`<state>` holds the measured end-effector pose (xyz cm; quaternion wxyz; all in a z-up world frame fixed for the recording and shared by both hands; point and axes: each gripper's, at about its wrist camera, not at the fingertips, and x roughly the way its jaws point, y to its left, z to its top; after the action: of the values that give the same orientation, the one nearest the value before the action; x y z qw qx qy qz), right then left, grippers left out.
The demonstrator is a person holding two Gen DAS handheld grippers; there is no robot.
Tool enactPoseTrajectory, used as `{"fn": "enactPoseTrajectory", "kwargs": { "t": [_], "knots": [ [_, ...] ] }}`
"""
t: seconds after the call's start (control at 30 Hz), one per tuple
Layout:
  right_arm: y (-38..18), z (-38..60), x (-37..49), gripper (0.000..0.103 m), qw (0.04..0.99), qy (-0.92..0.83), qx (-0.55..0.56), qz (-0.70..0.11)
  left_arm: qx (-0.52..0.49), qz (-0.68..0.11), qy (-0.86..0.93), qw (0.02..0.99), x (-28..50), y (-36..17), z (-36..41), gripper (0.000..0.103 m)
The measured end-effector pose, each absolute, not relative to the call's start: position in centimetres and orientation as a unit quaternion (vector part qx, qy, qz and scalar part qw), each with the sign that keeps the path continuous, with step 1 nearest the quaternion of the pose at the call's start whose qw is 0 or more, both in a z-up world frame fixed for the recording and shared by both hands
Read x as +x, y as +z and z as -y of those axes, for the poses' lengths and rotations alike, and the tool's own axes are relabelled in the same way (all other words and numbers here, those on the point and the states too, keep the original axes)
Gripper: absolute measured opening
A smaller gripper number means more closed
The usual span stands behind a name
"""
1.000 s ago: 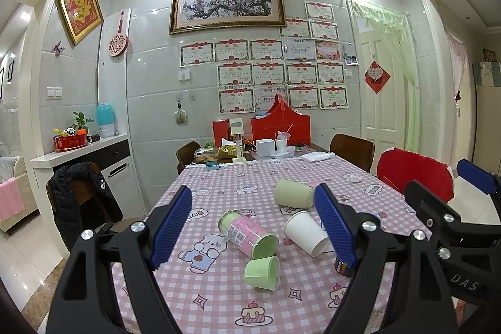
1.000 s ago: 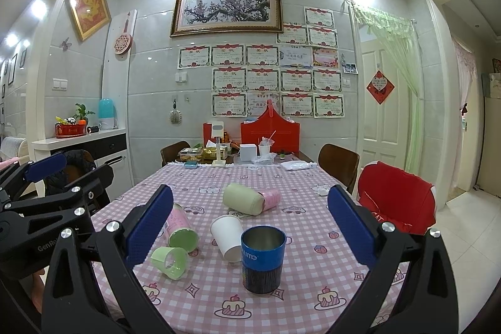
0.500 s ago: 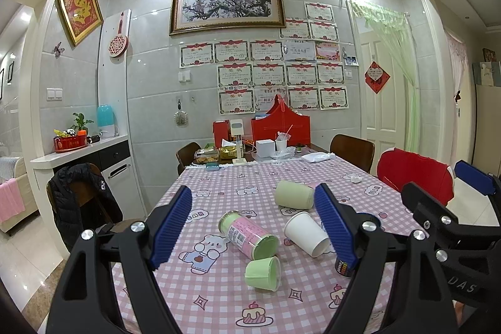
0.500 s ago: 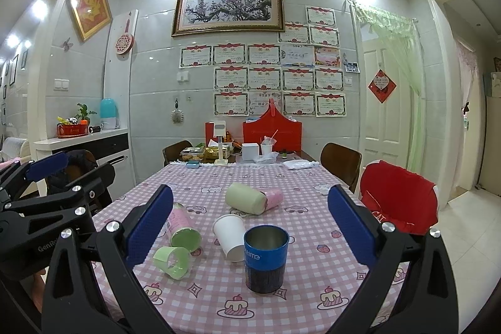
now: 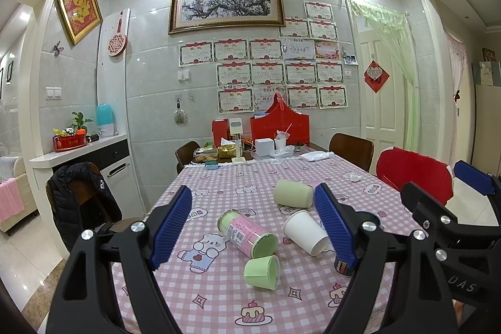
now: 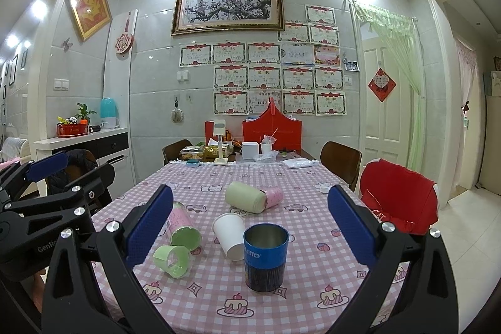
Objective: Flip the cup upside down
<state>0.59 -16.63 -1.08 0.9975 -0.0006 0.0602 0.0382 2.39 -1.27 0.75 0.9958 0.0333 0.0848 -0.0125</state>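
Nothing of the flip is done yet, as far as the views show. The blue cup (image 6: 265,257) stands upright, mouth up, near the front edge of the table (image 6: 313,202), toward its right side. It is the only cup on its base, so it is probably the one to turn over.

The right gripper (image 6: 250,227) hangs above the front edge with its jaws spread wide and nothing between them; the blue cup sits low between the two fingers in that view, but neither pad touches it. The left gripper (image 5: 253,227) is also wide open and empty, held over the front-left part of the table. In the left view most of the blue cup (image 5: 343,266) is hidden behind the right-hand finger.

Four other cups lie on their sides further in: a small green cup (image 6: 172,259) nearest the front edge, a pink cup (image 6: 181,226) and a white cup (image 6: 230,235) behind it, and a pale cup (image 6: 245,201) toward the table's middle.

Still to do, by this reading: approach, grasp the blue cup, turn it over, and set it down on its rim.
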Motion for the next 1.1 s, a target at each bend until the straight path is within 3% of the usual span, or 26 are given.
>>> {"fn": "enactPoseTrajectory", "kwargs": {
  "t": [1.1],
  "knots": [
    [-2.0,17.3,1.0,0.096,0.997,0.033,0.005,-0.065,0.036,-0.095,-0.016,0.995,2.9,-0.1,2.3,0.08]
  ]
}}
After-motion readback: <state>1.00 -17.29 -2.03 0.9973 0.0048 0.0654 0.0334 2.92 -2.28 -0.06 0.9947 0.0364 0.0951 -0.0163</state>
